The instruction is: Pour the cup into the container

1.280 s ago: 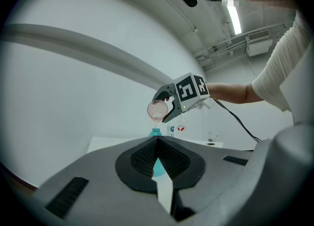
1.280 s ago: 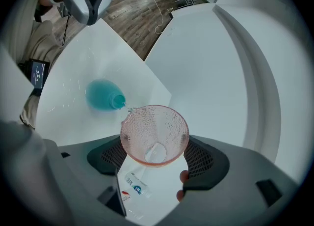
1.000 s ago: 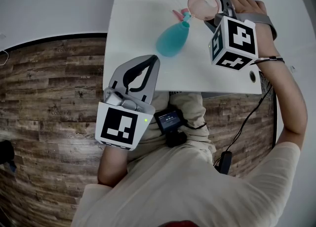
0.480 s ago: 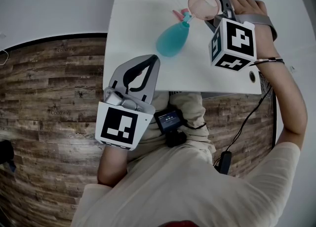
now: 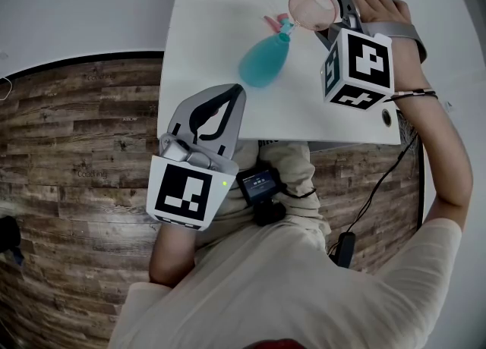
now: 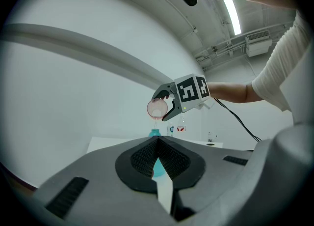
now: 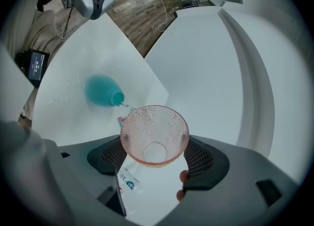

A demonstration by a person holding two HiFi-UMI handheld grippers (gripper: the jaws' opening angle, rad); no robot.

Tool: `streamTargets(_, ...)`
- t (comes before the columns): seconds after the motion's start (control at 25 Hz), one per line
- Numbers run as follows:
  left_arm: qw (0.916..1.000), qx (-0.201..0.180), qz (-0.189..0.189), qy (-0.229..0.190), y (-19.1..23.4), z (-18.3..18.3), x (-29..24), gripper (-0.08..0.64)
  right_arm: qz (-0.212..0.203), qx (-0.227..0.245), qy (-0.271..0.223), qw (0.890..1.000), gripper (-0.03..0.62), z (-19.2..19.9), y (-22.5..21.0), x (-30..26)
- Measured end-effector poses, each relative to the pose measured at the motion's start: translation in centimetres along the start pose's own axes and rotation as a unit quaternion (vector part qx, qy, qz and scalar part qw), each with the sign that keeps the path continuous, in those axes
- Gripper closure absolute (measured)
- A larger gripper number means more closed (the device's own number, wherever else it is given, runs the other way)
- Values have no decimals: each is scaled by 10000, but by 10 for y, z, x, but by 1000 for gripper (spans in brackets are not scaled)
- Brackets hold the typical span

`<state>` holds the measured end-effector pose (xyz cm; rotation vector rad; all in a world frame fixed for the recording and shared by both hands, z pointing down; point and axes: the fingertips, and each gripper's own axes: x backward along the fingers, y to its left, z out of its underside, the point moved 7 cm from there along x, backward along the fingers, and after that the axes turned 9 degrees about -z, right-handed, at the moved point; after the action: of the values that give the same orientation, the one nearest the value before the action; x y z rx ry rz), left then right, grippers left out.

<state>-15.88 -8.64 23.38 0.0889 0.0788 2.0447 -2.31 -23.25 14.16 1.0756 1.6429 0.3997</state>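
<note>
A clear pink cup (image 5: 311, 7) is tilted mouth-down above the neck of a teal bottle (image 5: 264, 63) that stands on the white table (image 5: 205, 21). My right gripper (image 5: 332, 7) is shut on the cup. In the right gripper view the cup (image 7: 154, 134) sits between the pads, and a thin trickle runs from its lip to the bottle's mouth (image 7: 116, 98). My left gripper (image 5: 237, 95) is shut on nothing at the table's near edge, pointing at the bottle (image 6: 155, 132). From there the cup (image 6: 157, 108) shows above the bottle.
A small pink piece (image 5: 272, 20) lies beside the bottle's neck. The table has a round cable hole (image 5: 388, 117) at its near right corner. Wood floor (image 5: 76, 150) lies to the left. Small bottles (image 6: 175, 129) stand far behind the table.
</note>
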Motion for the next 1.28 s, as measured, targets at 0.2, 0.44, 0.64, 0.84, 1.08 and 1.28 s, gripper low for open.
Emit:
streamTargets(0.2,10000,11,5,6,-1,0,0,549,28,29,44,10000,221,1,0,2)
streamTargets(0.44,10000,-28,17,-16,-1,0,-1,549,69,78,62,9999,221,0,0,2)
streamTargets(0.64,10000,-28,4,-13,-1,-1,0,549,172,159,97,9997,221,-2,-1,5)
streamTargets(0.84,10000,-40,9,-27,-2,-3,1,549,256,265,120,9992,221,-6,0,7)
streamTargets(1.08,10000,-40,0,-52,-1,-3,1,549,336,432,207,9983,221,-10,4,3)
streamTargets(1.28,10000,-53,6,-65,-1,-4,2,549,442,578,312,9969,221,-11,5,0)
